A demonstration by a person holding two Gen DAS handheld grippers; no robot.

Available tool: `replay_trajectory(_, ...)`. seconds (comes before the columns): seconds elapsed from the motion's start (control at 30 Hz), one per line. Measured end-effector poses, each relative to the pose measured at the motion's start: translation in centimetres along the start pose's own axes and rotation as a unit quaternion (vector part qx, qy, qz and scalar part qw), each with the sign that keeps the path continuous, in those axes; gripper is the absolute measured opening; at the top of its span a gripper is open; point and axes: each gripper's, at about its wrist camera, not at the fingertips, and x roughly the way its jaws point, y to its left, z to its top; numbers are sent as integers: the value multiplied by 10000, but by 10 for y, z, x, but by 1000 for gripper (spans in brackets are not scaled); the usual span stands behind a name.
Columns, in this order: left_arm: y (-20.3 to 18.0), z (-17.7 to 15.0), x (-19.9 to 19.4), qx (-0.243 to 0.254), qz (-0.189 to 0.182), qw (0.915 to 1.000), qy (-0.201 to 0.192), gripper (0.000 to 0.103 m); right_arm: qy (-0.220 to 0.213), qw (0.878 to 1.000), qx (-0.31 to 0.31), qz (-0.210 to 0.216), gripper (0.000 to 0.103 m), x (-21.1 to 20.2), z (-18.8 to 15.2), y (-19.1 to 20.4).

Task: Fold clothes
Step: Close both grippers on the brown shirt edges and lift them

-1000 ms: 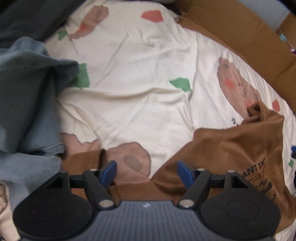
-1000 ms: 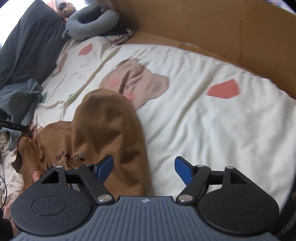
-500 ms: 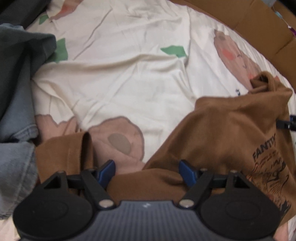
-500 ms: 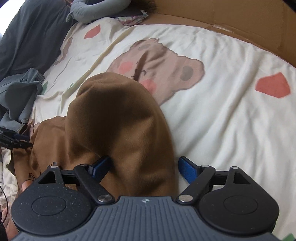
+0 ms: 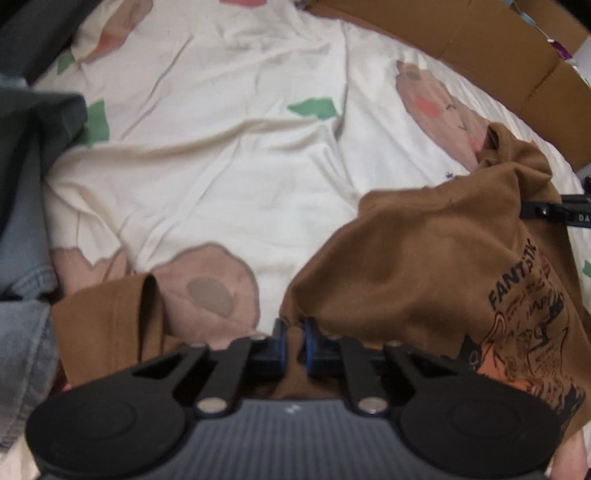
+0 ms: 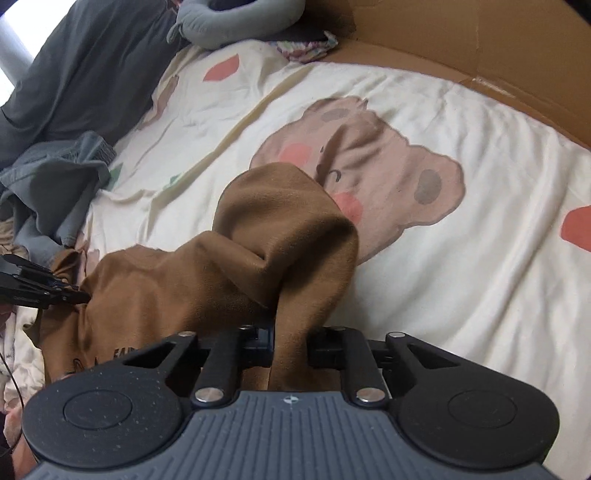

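Left gripper (image 5: pixel 291 341): jaws closing, blue fingers (image 5: pixel 277 343) nearly together w/ a thin fold of the brown T-shirt (image 5: pixel 436 258) pinched between them. The pinch is seen clearly in the left wrist view; the fabric below the fingers is hidden by the gripper body. To the right of the fingers the shirt is bunched up, and a dark print reading "FANTSTIC" or similar is made out, the rest of the lettering too small and creased to read. To the left of the fingers a second brown flap is seen lying flat; its link to the main body is cut off at the lower frame edge.

Right gripper (image 6: pixel 291 345): jaws closing too, a thicker roll of the same shirt clamped between the fingers. Pads are mostly covered by cloth, so only the black linkage is seen either side. Ahead of the fingers the cloth is humped up in a tall fold, hiding part of the bear print on the bedsheet (image 6: pixel 461 258).

The shirt is laid on the bed, spread between the two grippers. In the right wrist view the left gripper's tip is seen at far left, touching the shirt's edge; in the left wrist view the right gripper is only a dark sliver at far right, mostly cut off.

Grey clothes (image 6: pixel 55 184) are piled left of the fingers, blurred. A cardboard wall (image 6: pixel 461 44) runs beyond the sheet. A grey neck pillow (image 6: pixel 236 18) is cropped at the top edge.
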Motion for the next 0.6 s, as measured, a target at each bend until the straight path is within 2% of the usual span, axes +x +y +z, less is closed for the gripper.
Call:
replay_trajectory(0.17, 4, 18, -19, -109, 57, 9988, -482, 6, -241, 9996, 64, -155, 10, -19, 4, -6)
replay_trajectory(0.6, -27, 103, -30, 266, -63, 9870, -1584, 4, -1092, 9878, 389, -1039, 10, -81, 48, -38)
